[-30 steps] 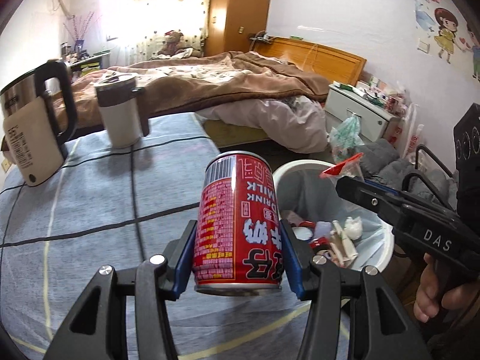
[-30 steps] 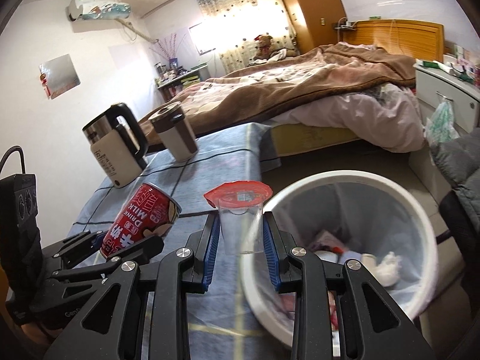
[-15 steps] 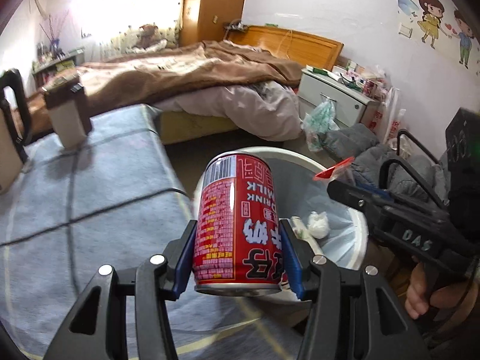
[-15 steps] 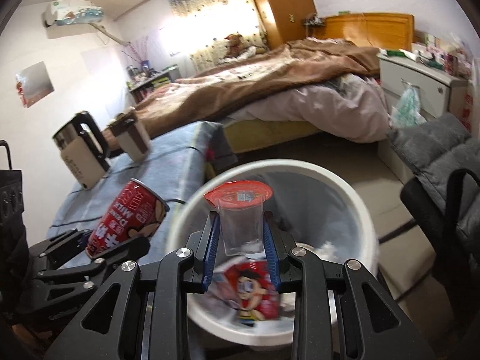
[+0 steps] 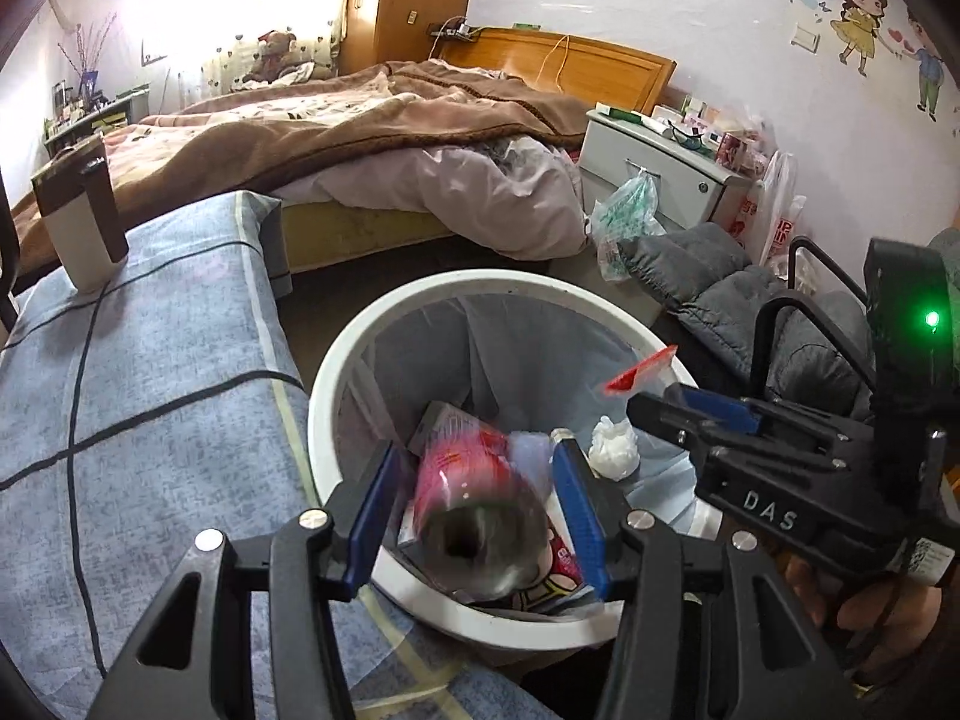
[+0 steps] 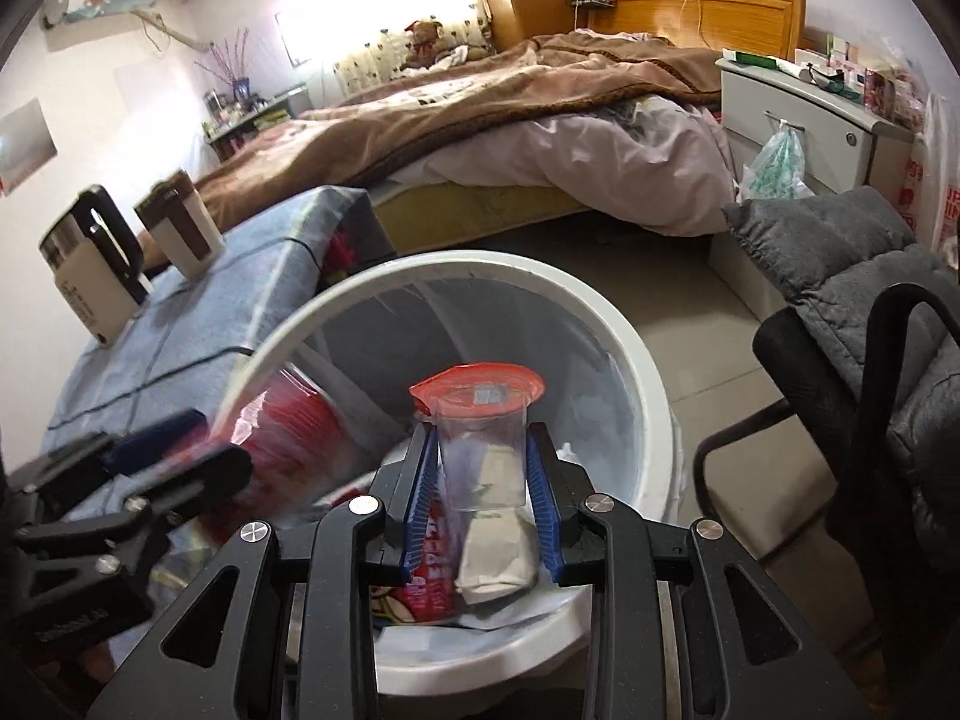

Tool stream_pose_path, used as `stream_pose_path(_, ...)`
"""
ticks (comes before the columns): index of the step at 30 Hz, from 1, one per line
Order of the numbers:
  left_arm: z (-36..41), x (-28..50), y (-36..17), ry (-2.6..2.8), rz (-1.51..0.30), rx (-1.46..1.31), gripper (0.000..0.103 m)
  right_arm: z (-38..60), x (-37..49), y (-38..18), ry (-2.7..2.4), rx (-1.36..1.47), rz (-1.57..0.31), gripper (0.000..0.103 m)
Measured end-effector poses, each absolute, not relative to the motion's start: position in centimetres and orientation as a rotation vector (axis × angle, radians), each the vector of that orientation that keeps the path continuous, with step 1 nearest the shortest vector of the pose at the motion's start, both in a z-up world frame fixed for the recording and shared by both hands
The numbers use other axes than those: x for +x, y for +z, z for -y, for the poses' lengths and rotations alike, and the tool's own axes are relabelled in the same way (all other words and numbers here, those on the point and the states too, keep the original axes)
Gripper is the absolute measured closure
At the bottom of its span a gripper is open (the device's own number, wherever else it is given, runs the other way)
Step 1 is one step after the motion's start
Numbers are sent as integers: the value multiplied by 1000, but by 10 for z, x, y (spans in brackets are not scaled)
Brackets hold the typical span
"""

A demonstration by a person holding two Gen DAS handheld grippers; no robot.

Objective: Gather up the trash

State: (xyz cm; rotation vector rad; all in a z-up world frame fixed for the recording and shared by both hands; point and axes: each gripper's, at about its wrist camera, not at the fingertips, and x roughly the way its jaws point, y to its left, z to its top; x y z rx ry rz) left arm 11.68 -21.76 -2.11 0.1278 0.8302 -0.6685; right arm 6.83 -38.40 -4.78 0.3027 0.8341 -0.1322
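My left gripper (image 5: 474,504) is open over the white trash bin (image 5: 336,372). The red milk drink can (image 5: 474,504) is blurred between the spread pads, falling bottom-up into the bin; it also shows as a red blur in the right wrist view (image 6: 288,438). My right gripper (image 6: 483,498) is shut on a clear plastic cup with a red foil lid (image 6: 480,426) and holds it upright above the bin (image 6: 630,360). The bin holds a red snack wrapper (image 5: 558,558) and crumpled tissue (image 5: 612,444).
The table with a blue-grey cloth (image 5: 150,420) lies left of the bin, with a brown-and-white container (image 5: 81,216) and a kettle (image 6: 90,264) at its far end. A bed (image 5: 372,138), a nightstand (image 5: 654,162) and a grey jacket on a chair (image 6: 870,312) stand beyond.
Both grippers have moved over the bin. My left gripper has opened and let go of the can, which tips and drops. The right gripper keeps hold of the cup.
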Motion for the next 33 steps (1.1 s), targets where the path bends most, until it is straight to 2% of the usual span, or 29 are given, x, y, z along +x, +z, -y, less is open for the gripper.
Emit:
stream_pose_path(1, 217, 117, -21, -662, -832, 125, 45, 384, 69, -49, -140, 294, -838, 70)
stream_pose_path(4, 214, 118, -21, -653, -835, 118, 42, 384, 68, -52, -170, 260, -843, 54)
stream_pose_path(5, 214, 117, -22, -653, -834, 119, 41, 384, 68, -52, -165, 264, -844, 53)
stream_pose_path(33, 162, 39, 2, -481, -674, 109, 38, 324, -21, -2, -209, 237, -650, 53)
